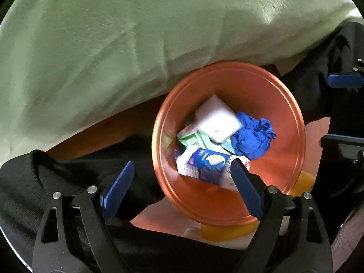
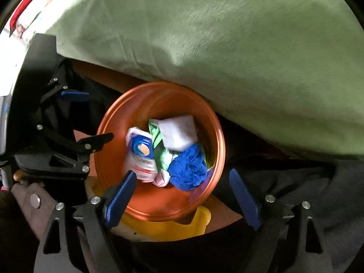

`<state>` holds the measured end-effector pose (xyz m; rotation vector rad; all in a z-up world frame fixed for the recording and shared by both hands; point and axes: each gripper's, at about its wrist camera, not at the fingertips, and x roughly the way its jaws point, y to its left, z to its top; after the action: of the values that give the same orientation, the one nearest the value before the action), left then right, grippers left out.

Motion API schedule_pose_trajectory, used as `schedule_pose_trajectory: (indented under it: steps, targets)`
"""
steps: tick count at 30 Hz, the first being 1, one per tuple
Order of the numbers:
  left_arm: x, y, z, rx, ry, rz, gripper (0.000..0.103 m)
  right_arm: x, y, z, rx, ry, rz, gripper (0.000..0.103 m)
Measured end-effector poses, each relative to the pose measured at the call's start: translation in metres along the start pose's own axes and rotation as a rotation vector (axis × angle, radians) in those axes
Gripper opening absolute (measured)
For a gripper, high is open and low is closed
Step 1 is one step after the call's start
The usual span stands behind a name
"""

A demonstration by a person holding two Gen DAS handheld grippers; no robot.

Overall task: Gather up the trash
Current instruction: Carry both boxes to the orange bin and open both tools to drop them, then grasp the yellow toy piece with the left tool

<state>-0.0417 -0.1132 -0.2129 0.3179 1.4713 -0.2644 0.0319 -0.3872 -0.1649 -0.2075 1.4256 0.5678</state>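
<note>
A round orange bin (image 1: pixel 279 104) (image 2: pixel 159 200) stands below both grippers, which point down into it. Inside lie a crumpled blue cloth (image 1: pixel 252 138) (image 2: pixel 188 168), a green wrapper (image 1: pixel 195 136) (image 2: pixel 162 157), a blue-and-white packet (image 1: pixel 204 166) (image 2: pixel 141 152) and a white packet (image 1: pixel 216 120) (image 2: pixel 178 132) that looks blurred. My left gripper (image 1: pixel 182 188) (image 2: pixel 91 118) hangs open over the bin's near rim, nothing between its blue pads. My right gripper (image 2: pixel 182 199) (image 1: pixel 341 110) is open too, its pads wide apart above the bin and holding nothing.
A pale green bed cover (image 1: pixel 113 45) (image 2: pixel 227 45) overhangs the bin's far side. A yellow container (image 1: pixel 227 232) (image 2: pixel 173 227) sits under the bin's near edge on an orange sheet (image 1: pixel 159 216). Black fabric (image 1: pixel 34 182) (image 2: pixel 295 182) lies beside the bin.
</note>
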Motion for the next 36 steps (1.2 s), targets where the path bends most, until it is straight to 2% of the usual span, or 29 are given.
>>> schedule_pose_trajectory:
  steps: [5,9,10,12,15,16,17,19,23,26,31,34,36]
  targets:
    - [-0.011,0.004,-0.003,-0.014,-0.024,0.021,0.084,-0.023,-0.007,-0.005,-0.004,-0.060,0.009,0.082]
    - [-0.027,0.010,-0.005,-0.015,-0.068,0.033,0.084,-0.048,-0.008,-0.002,-0.008,-0.176,0.072,0.082]
    - [-0.037,0.011,-0.005,-0.015,-0.106,0.030,0.085,-0.059,-0.009,-0.001,-0.012,-0.227,0.102,0.082]
    - [-0.072,0.022,-0.007,-0.023,-0.236,0.020,0.085,-0.081,-0.011,0.000,-0.023,-0.333,0.135,0.084]
    - [-0.111,0.039,-0.006,-0.050,-0.398,0.030,0.085,-0.106,-0.012,0.004,-0.034,-0.464,0.138,0.087]
    - [-0.130,0.051,-0.002,-0.068,-0.470,0.062,0.086,-0.115,-0.013,0.006,-0.034,-0.509,0.138,0.088]
    - [-0.140,0.058,0.001,-0.081,-0.507,0.085,0.090,-0.121,-0.015,0.007,-0.031,-0.537,0.140,0.089]
    - [-0.159,0.082,0.018,-0.123,-0.575,0.140,0.092,-0.132,-0.018,0.012,-0.017,-0.598,0.153,0.090]
    - [-0.174,0.125,0.067,-0.221,-0.615,0.125,0.092,-0.142,-0.024,0.020,0.026,-0.658,0.189,0.091]
    - [-0.175,0.151,0.115,-0.279,-0.626,0.112,0.092,-0.147,-0.022,0.021,0.033,-0.668,0.197,0.091]
    - [-0.163,0.188,0.189,-0.373,-0.566,-0.015,0.092,-0.144,-0.012,0.016,-0.001,-0.681,0.167,0.091]
    - [-0.147,0.206,0.215,-0.456,-0.528,-0.067,0.092,-0.144,-0.012,0.015,-0.014,-0.684,0.152,0.091]
    - [-0.137,0.204,0.217,-0.500,-0.529,-0.067,0.092,-0.143,-0.013,0.015,-0.011,-0.679,0.155,0.091]
